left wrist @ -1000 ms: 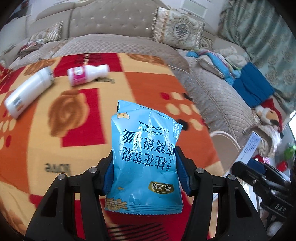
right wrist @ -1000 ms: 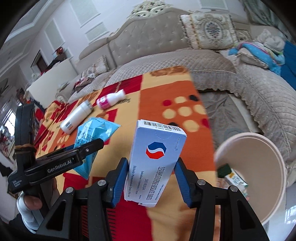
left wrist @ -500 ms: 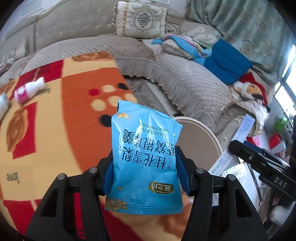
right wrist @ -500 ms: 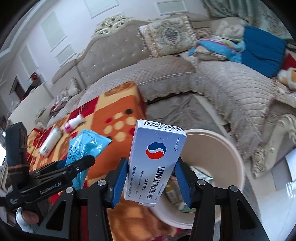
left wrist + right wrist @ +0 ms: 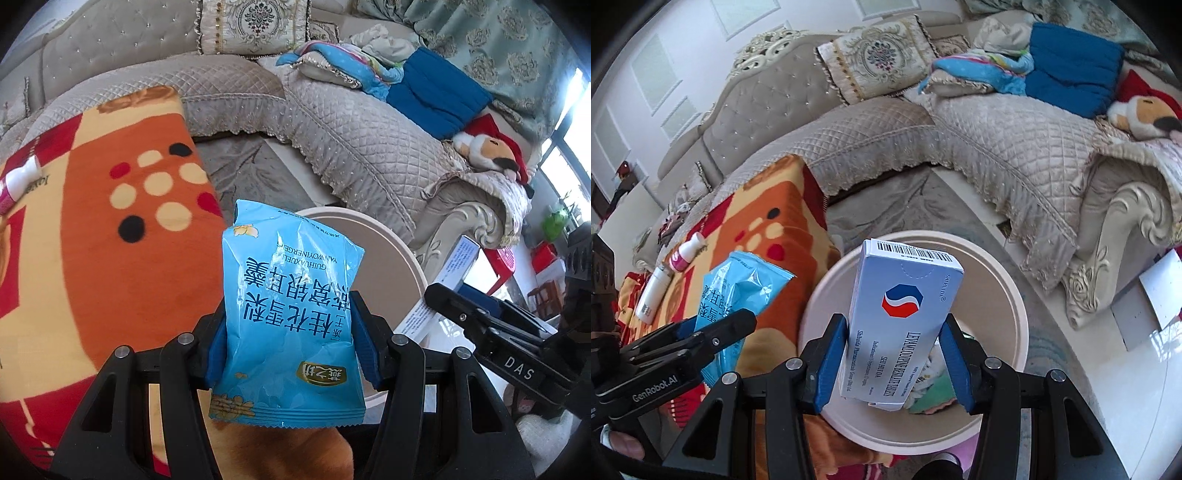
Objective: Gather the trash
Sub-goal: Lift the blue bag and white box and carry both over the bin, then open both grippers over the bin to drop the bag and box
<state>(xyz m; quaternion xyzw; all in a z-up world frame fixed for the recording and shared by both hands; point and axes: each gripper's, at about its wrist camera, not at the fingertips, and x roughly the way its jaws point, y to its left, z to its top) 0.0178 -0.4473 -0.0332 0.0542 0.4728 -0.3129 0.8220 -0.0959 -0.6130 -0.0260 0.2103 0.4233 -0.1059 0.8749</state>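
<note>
a blue snack bag (image 5: 291, 325) is clamped in the left claw (image 5: 290, 332), a white medicine box (image 5: 901, 325) in the right claw (image 5: 894, 350), with a cream bin (image 5: 1015, 291) beneath both

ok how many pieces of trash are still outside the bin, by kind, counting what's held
snack packets: 1, blue snack packet in the left tongs
medicine boxes: 1, medicine box in the right tongs
bottles: 2, pink-labelled bottle, white bottle
total: 4
</note>
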